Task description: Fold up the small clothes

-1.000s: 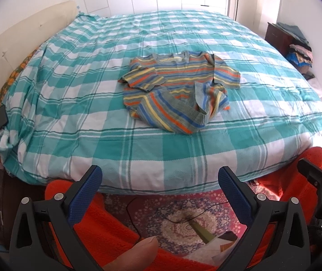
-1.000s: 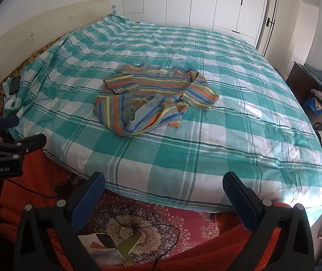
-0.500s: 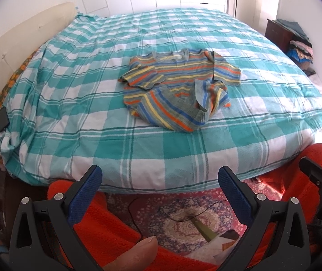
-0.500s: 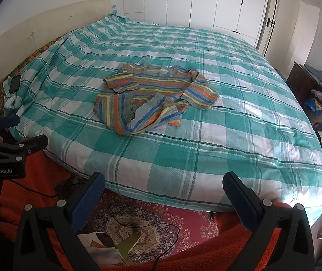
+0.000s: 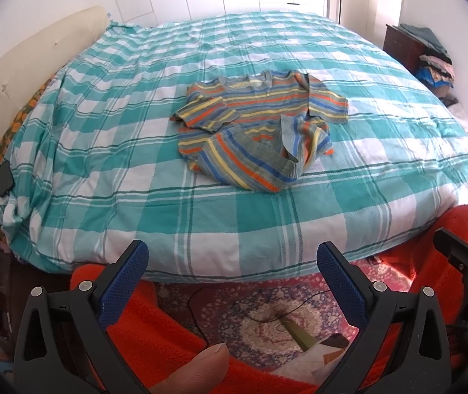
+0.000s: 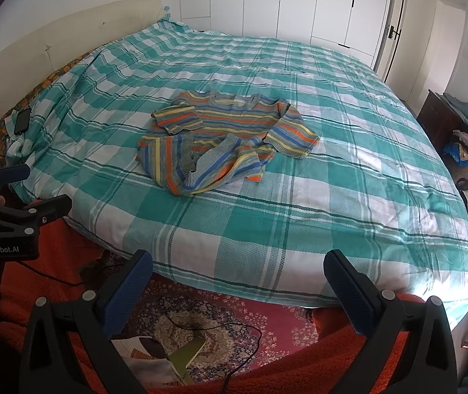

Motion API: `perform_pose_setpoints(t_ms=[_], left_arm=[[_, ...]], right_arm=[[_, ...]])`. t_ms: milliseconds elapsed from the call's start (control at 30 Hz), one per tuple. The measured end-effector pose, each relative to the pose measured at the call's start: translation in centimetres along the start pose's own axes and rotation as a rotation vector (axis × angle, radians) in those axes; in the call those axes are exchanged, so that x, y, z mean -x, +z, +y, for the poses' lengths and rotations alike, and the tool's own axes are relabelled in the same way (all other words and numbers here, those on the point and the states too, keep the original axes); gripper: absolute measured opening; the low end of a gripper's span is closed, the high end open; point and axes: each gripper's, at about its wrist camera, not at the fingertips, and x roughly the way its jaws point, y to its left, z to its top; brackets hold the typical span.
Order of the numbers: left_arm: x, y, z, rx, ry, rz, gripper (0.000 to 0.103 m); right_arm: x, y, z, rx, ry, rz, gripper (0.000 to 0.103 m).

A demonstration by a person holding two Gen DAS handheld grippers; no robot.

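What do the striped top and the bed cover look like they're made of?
Striped top: looks like soft knit, maybe cotton or wool; ribbed hem, limp folds, matte. Bed cover: thin woven cloth, probably cotton; visible weave texture, fine creases, no sheen.

The striped sweater point(image 5: 257, 131) looks like soft knit, on a matt woven checked bedspread point(image 5: 266, 226).

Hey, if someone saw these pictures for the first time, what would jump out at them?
First the striped sweater, lying rumpled with its hem flipped up, near the middle of the teal checked bedspread. Then both open grippers, left gripper and right gripper, held short of the bed's near edge, above a patterned rug.
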Motion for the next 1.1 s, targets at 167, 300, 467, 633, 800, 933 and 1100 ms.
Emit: perform_pose_setpoints(t_ms=[167,300,467,633,800,933,1100], left_arm=[[-0.10,0.13,-0.36,-0.012,0.004,0.007,0.102],[-0.09,0.21,-0.38,-0.011,0.004,0.004,0.102],[-0.08,0.25,-0.33,-0.013,0.005,0.004,0.102],[-0.08,0.25,-0.33,-0.012,0.005,0.003,0.102],[-0.09,0.25,-0.32,-0.013,0.006,0.005,0.102],[-0.20,0.46,-0.20,-0.016,0.006,0.009,0.102],[-0.24,0.46,-0.28,-0.016,0.006,0.008,0.102]], right_arm=[[-0.08,0.08,-0.15,0.001,-0.031,0.003,0.103],[-0.12,0.13,-0.21,0.003,-0.030,0.003,0.103],[-0.21,0.26,-0.09,0.008,-0.029,0.005,0.103],[-0.32,0.29,0.01,0.009,-0.037,0.006,0.103],[-0.38,0.26,-0.06,0.009,-0.036,0.008,0.103],[-0.42,0.24,-0.04,0.008,-0.037,0.010,0.103],[-0.73,0.14,-0.18,0.005,-0.037,0.012,0.103]])
